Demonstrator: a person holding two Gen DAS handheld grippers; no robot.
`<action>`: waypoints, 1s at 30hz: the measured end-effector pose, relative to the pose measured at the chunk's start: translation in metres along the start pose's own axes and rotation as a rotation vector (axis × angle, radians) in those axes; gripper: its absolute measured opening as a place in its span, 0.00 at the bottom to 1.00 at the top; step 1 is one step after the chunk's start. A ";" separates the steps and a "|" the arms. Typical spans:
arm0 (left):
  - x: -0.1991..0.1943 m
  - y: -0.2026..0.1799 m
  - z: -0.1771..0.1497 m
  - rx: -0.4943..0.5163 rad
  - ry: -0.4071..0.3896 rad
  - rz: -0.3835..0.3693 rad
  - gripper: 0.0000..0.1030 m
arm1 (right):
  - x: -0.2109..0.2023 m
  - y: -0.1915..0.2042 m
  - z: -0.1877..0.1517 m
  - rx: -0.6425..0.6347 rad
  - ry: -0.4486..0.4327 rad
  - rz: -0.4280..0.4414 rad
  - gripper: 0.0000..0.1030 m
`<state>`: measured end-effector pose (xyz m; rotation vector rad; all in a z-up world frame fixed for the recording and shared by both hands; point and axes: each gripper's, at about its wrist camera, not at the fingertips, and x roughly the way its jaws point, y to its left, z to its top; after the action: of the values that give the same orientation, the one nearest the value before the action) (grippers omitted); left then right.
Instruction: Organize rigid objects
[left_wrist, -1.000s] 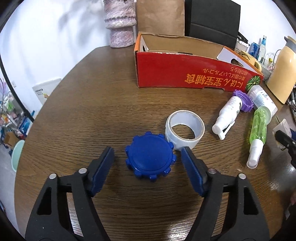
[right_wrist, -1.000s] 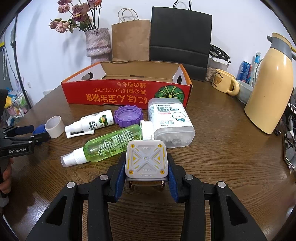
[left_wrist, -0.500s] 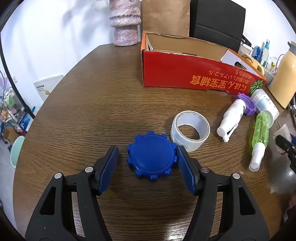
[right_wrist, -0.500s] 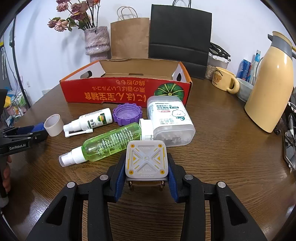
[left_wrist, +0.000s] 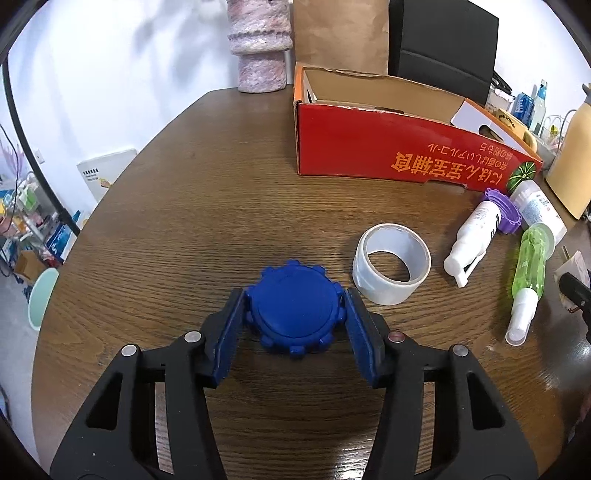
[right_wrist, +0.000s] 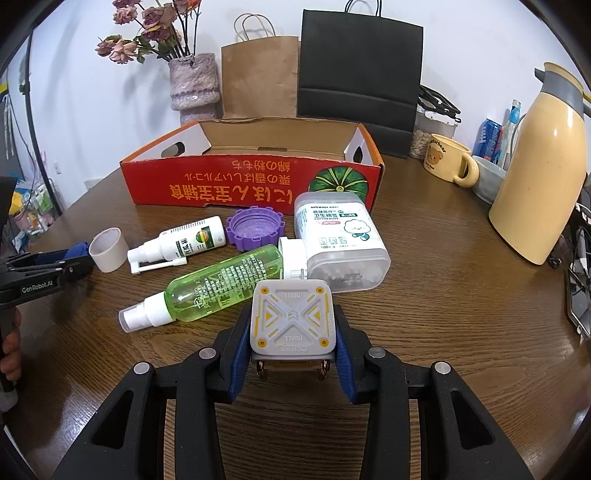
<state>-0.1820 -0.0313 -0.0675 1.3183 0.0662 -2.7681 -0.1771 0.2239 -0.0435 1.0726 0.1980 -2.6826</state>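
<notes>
Left gripper (left_wrist: 293, 321) fingers closing onto blue ridged plastic lid (left_wrist: 294, 312) on table (left_wrist: 207, 184) | light, stiff; hold rim ridges | right gripper (right_wrist: 293, 350) fingers clamped on grey square charger (right_wrist: 293, 319)

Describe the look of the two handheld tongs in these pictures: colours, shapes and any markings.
Both the left tongs and the right tongs have black plastic frames with triangular cut-outs and round silver rivets at the joints. Each finger carries a flat blue pad. In the right wrist view, the left tongs show white lettering, "GenRobot.AI", on the side. No cables or sleeves are visible.
</notes>
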 end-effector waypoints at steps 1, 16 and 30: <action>0.000 0.000 0.000 -0.003 0.004 -0.004 0.48 | -0.001 0.000 0.000 0.000 -0.001 0.000 0.42; -0.037 -0.006 0.005 -0.019 -0.106 -0.017 0.48 | -0.013 0.008 0.003 -0.031 -0.055 -0.001 0.42; -0.066 -0.036 0.035 0.013 -0.195 -0.060 0.48 | -0.029 0.019 0.031 -0.054 -0.129 0.028 0.42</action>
<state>-0.1706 0.0050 0.0060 1.0585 0.0776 -2.9370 -0.1717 0.2040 -0.0014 0.8766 0.2279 -2.6937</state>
